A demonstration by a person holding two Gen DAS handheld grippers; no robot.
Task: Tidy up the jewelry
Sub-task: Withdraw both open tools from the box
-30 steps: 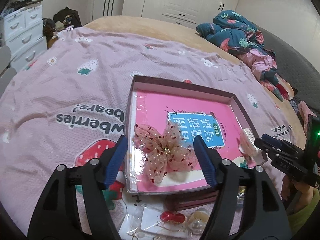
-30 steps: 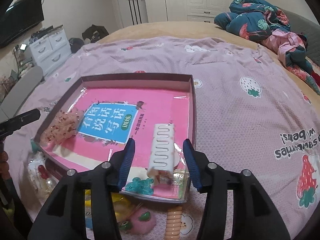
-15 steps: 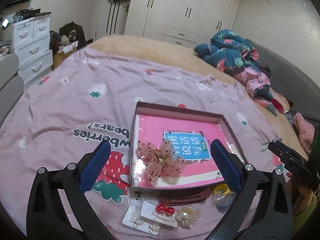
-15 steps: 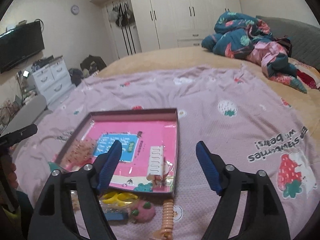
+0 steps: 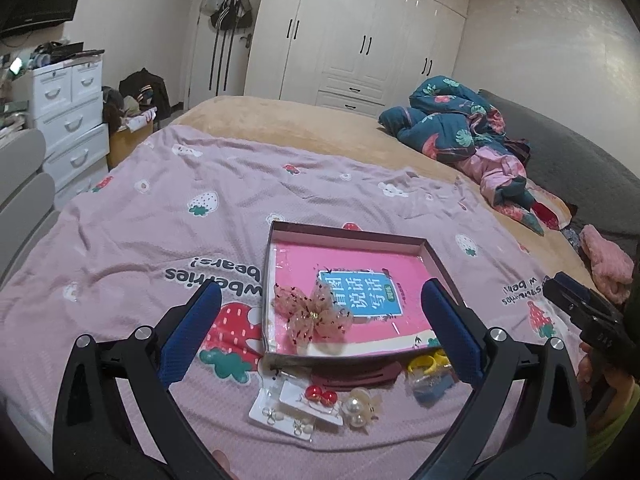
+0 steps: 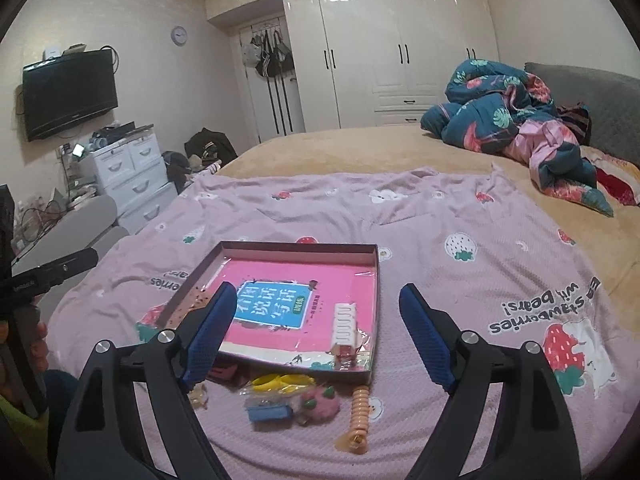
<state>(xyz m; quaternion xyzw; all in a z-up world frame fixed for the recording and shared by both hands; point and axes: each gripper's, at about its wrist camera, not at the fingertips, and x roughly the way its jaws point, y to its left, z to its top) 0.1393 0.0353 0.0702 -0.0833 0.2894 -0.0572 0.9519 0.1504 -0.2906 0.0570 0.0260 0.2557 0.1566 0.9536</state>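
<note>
A shallow box [image 5: 348, 233] [image 6: 376, 264] with a pink book as its floor lies on the pink bedspread. In it lie a sheer pink bow [image 5: 314, 315] at its near left and a white comb clip [image 6: 345, 322] at its near right. Loose pieces lie in front of the box: red bead earrings on a card [image 5: 320, 396], a pearl clip [image 5: 360, 410], a dark red clip [image 5: 356, 376], yellow rings [image 5: 428, 364] [image 6: 280, 382], a blue piece [image 6: 268, 413], a pink strawberry clip [image 6: 320, 402] and an orange coil tie [image 6: 359, 404]. My left gripper [image 5: 320, 340] and right gripper [image 6: 316, 340] are both open and empty, held above these.
A bundle of blue and pink bedding [image 5: 460, 128] lies at the bed's far right. White drawers [image 5: 68, 108] and a grey chair [image 5: 20, 184] stand at the left of the bed. Wardrobes [image 6: 400, 48] line the back wall.
Both grippers have opened wide and drawn back and up from the box. The bow and the comb clip stay in the box where they were let go.
</note>
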